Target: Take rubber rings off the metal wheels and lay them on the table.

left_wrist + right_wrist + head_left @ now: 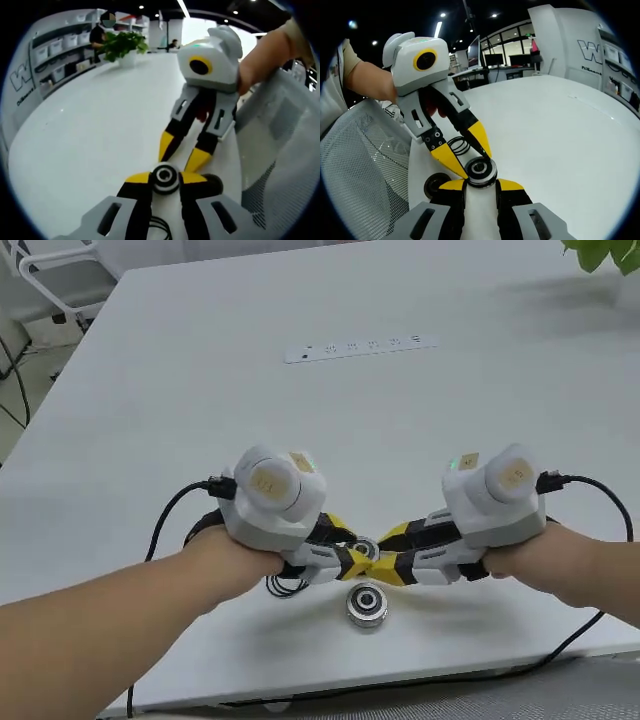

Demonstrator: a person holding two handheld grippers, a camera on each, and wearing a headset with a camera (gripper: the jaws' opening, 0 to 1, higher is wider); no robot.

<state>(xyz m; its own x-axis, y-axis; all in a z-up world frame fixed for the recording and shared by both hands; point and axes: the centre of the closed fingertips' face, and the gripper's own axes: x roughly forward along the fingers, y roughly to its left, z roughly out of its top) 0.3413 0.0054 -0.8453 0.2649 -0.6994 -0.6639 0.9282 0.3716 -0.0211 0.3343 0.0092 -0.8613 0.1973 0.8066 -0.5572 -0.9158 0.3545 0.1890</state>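
1. The left gripper point(165, 178) is clenched on a small round metal wheel with a dark band round its rim point(365, 549). In the left gripper view its two yellow tips press against opposite sides of the wheel.
2. The right gripper point(481, 184) meets it head-on from the other side. Its yellow tips lie against the same wheel, but I cannot tell whether they pinch it or only touch it.
3. The held wheel hangs between the two grippers, just above the white table point(300, 420) near its front edge.
4. A second metal wheel with a dark rim point(367, 605) lies flat on the table, just in front of the held one and apart from both grippers.
5. A small heap of thin black rubber rings point(459, 146) lies on the table beside the left gripper's jaws.
6. The left hand point(235, 555) and the right hand point(520, 558) each grasp a grey-white gripper body, with black cables trailing off to the sides.
7. A white power strip point(360, 348) lies well beyond, toward the far side of the table.
8. Green plant leaves point(600, 252) show at the far right corner.
9. A grey mesh chair back point(365, 165) stands beside the table.
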